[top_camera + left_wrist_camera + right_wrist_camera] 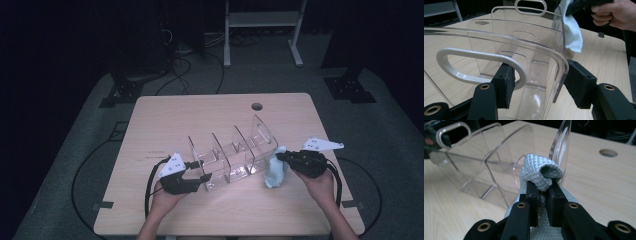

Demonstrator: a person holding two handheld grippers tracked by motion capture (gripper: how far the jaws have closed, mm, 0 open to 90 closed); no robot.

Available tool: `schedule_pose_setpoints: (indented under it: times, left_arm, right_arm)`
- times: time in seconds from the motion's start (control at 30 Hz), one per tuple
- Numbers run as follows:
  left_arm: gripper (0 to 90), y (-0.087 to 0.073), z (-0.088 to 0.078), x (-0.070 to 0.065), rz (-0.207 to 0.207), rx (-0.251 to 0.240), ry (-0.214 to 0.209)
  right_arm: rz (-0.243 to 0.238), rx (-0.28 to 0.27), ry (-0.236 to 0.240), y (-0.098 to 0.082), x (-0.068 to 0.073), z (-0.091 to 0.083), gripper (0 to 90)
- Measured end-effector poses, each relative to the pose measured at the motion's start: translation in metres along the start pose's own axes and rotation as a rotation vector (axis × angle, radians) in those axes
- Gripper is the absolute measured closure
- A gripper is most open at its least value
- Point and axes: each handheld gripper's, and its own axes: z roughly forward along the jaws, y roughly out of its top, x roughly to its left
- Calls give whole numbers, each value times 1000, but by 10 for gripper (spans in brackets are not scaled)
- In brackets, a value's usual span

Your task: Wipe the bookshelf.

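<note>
At the organizer's near end: the left claw (204, 178) was set astride the end wall of the clear organizer (232, 157), one pad on each side. Whether the pads already pressed could not be told.
At the organizer's far end: the right claw (280, 156) was pressed together on a fold of the pale cloth (275, 172), which hung just beside the last tall divider.
Organizer: it was laid slantwise across the middle of the desk (200, 110), its compartments empty.
Step judged in hand: the organizer was being steadied so that its far end could be wiped.
Doing it well: the end wall should be gripped firmly before any rubbing. The cloth should be pressed flat on the divider and drawn along it, so that the light plastic is not tipped or slid.
Left claw's view: a white handle (461, 53) was seen on the end wall, with one pad beside its loop.
Right claw's view: the cloth's quilted weave and its bunched fold between the pads were made plain, with the divider edge just behind.
High view: both ends of the organizer were shown at once.
</note>
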Motion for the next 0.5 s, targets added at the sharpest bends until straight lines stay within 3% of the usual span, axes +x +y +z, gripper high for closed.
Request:
schedule_pose_setpoints:
  times: [0.1, 0.17, 0.2, 0.23, 0.27, 0.3, 0.4, 0.5]
  left_arm:
    - [447, 0, -1, 0, 0, 1, -4]
    - [450, 0, -1, 0, 1, 0, -5]
    - [450, 0, -1, 0, 2, 0, -5]
    - [450, 0, -1, 0, 1, 0, -7]
    - [450, -1, -2, 0, 1, -1, -8]
    - [450, -1, -2, 0, 1, -1, -8]
    - [450, -1, -2, 0, 2, -2, -8]
    - [451, -1, -2, 0, 2, -3, -9]
  right_arm:
    - [7, 3, -1, -1, -2, 4, 808]
    - [14, 34, -5, -8, -4, 12, 808]
    - [25, 79, -10, -20, -7, 23, 808]
    - [25, 79, -10, -20, -7, 23, 808]
    - [41, 125, -11, -33, -11, 33, 807]
    - [52, 130, -11, -37, -13, 36, 808]
    - [71, 122, -9, -39, -14, 35, 808]
    - [53, 57, -14, -23, -10, 22, 808]
